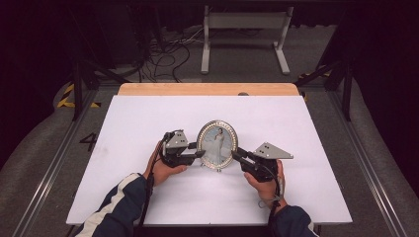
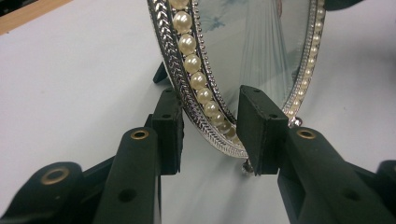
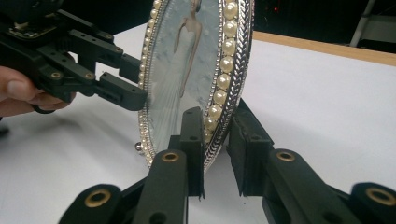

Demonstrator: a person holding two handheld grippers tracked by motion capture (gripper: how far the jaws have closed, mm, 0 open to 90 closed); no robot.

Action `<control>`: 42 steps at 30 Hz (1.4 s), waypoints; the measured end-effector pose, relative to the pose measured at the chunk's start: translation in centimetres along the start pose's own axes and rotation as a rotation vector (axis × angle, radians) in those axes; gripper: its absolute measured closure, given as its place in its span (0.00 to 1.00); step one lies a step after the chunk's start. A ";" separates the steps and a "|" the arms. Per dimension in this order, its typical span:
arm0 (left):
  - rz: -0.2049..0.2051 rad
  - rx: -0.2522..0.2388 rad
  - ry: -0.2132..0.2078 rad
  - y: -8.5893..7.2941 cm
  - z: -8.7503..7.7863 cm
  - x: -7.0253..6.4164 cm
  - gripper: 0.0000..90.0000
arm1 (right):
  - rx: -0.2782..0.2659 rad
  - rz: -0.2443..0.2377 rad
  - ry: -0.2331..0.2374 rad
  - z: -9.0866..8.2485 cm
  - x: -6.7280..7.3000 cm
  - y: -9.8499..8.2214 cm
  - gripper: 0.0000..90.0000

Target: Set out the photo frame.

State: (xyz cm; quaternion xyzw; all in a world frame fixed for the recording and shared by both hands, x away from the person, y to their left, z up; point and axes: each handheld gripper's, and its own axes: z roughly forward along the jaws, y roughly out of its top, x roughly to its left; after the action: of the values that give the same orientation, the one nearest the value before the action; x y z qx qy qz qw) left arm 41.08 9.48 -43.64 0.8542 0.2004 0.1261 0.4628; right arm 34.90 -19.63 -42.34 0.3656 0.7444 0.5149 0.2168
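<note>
Evidently the oval picture frame [image 1: 217, 144] stands upright near the desk's [image 1: 148, 123] middle because both grippers steady it. The left gripper [image 1: 201, 153] straddles its left rim, fingers [image 2: 259, 126] part-open with a gap showing; the right gripper [image 1: 235, 154] has its fingers [image 3: 192, 135] close about the right rim, apparently pinching it.

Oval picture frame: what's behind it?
Behind the oval picture frame a dark prop leg juts onto the white table. The frame's back panel is hidden. Both the left gripper and right gripper straddle its rim.

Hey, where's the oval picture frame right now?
In the high view the frame stands upright on the white table, near its front middle, between the left gripper and the right gripper.
</note>
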 end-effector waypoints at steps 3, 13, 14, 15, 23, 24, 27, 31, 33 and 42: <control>0.003 0.003 0.010 0.0 -0.1 -0.2 0.69 | 0.000 0.003 -0.002 0.1 0.0 0.1 0.84; 0.031 0.025 0.017 -0.4 -0.4 -1.3 0.69 | -0.009 0.001 -0.014 0.5 -0.5 0.3 0.84; 0.032 0.026 0.016 -0.5 -0.4 -1.3 0.69 | -0.007 0.001 -0.013 0.6 -0.5 0.3 0.84; 0.028 0.029 0.019 -0.6 -0.4 -1.3 0.69 | -0.011 -0.009 -0.011 0.6 -0.5 0.3 0.84; 0.049 0.046 0.033 -0.7 -0.3 -1.9 0.70 | -0.002 -0.022 -0.027 0.9 -0.4 0.4 0.81; 0.045 0.043 0.032 -0.7 -0.4 -1.9 0.71 | -0.003 -0.017 -0.022 0.9 -0.5 0.3 0.81; 0.040 0.046 0.031 -0.8 -0.4 -2.0 0.71 | -0.002 -0.020 -0.019 0.9 -0.5 0.4 0.81; 0.042 0.049 0.037 -0.9 -0.4 -2.1 0.71 | -0.002 -0.024 -0.017 1.0 -0.4 0.4 0.81; 0.041 0.049 0.037 -0.9 -0.4 -2.1 0.71 | -0.003 -0.027 -0.017 1.0 -0.5 0.4 0.80; 0.043 0.053 0.050 -1.0 -0.4 -2.2 0.71 | 0.000 -0.048 -0.021 1.0 -0.3 0.5 0.80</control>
State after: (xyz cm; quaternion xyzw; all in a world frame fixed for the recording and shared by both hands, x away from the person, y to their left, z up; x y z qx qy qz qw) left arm 38.71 9.22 -44.37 0.8669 0.1967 0.1520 0.4320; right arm 35.97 -19.14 -42.26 0.3530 0.7508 0.5056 0.2368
